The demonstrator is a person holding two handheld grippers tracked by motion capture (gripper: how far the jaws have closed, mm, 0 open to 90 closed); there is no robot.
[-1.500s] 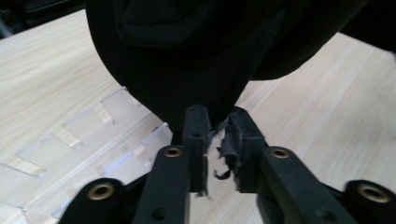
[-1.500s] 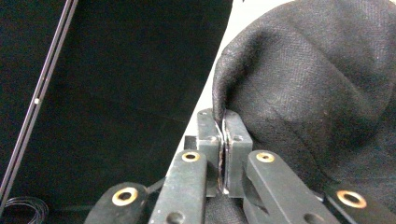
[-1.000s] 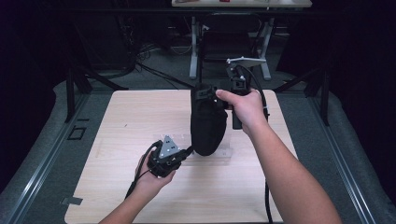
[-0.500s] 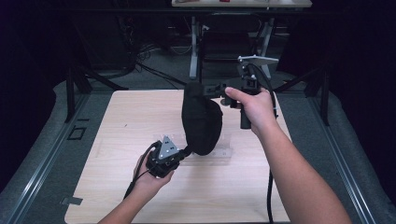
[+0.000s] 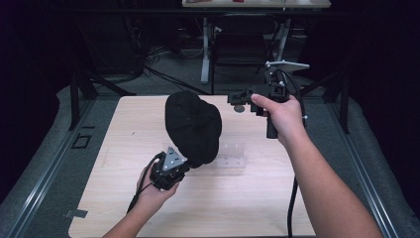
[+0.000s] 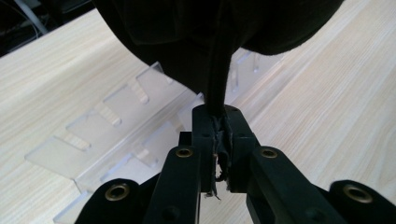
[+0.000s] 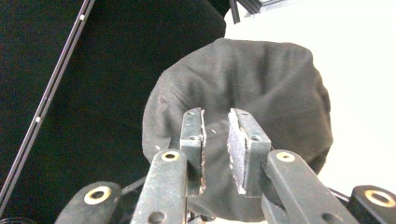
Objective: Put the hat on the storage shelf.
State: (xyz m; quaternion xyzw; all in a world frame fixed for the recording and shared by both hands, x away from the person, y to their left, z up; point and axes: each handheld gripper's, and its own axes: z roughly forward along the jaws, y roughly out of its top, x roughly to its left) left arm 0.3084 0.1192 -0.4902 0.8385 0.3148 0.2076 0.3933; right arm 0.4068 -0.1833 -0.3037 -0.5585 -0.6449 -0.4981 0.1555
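Left tool (image 6: 217, 140) pinching black cap (image 5: 193, 126) edge; right tool (image 7: 215, 135) spread, apart from cap.

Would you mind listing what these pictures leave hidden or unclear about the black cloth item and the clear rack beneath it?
- Clear rack: its far part is covered by the black cloth item in the left gripper view; in the high view it is too faint to count the slots.
- Black cloth item: its top is cut off by the upper edge in the left gripper view.
- Small dark object on the table: too small to identify in the high view.
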